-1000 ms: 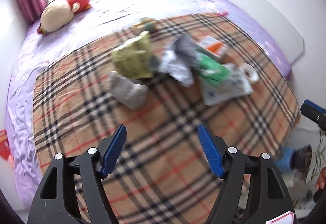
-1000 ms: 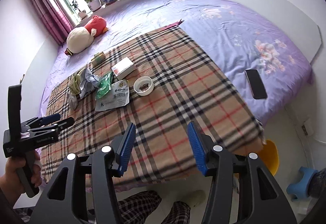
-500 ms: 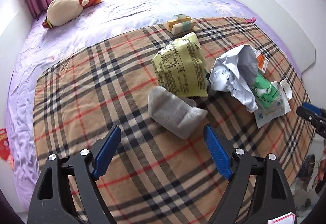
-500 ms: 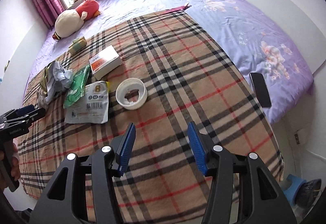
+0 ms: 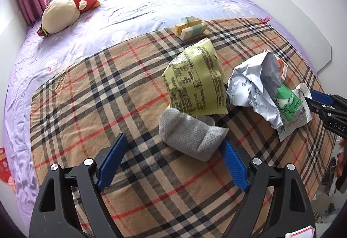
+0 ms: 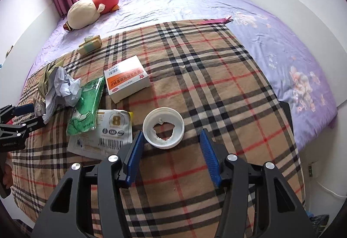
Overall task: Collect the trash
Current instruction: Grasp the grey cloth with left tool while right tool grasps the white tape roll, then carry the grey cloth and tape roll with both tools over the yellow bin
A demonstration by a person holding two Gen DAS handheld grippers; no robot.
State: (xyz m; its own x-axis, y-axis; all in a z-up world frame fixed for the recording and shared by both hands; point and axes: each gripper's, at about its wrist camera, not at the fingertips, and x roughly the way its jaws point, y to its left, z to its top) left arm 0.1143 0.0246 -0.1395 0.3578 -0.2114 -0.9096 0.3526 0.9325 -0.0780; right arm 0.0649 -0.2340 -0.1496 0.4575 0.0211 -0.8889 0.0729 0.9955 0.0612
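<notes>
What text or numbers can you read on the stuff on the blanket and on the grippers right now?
"8": large digit on the flat white packet, above a barcode whose digits are too small to read.
"DAS": partial lettering on the right gripper, cut off at the frame edge.
White and orange box: Chinese print, too blurred to read.
Yellow-green snack bag: dense print, too small to read.
Crumpled paper: handwriting, illegible.
Green packet: print unreadable.

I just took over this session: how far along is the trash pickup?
Nothing looks collected yet. Both grippers are open and empty: the left gripper frames the grey wipe, the right gripper the white lid. The yellow wrapper, crumpled paper and green packet remain.
</notes>
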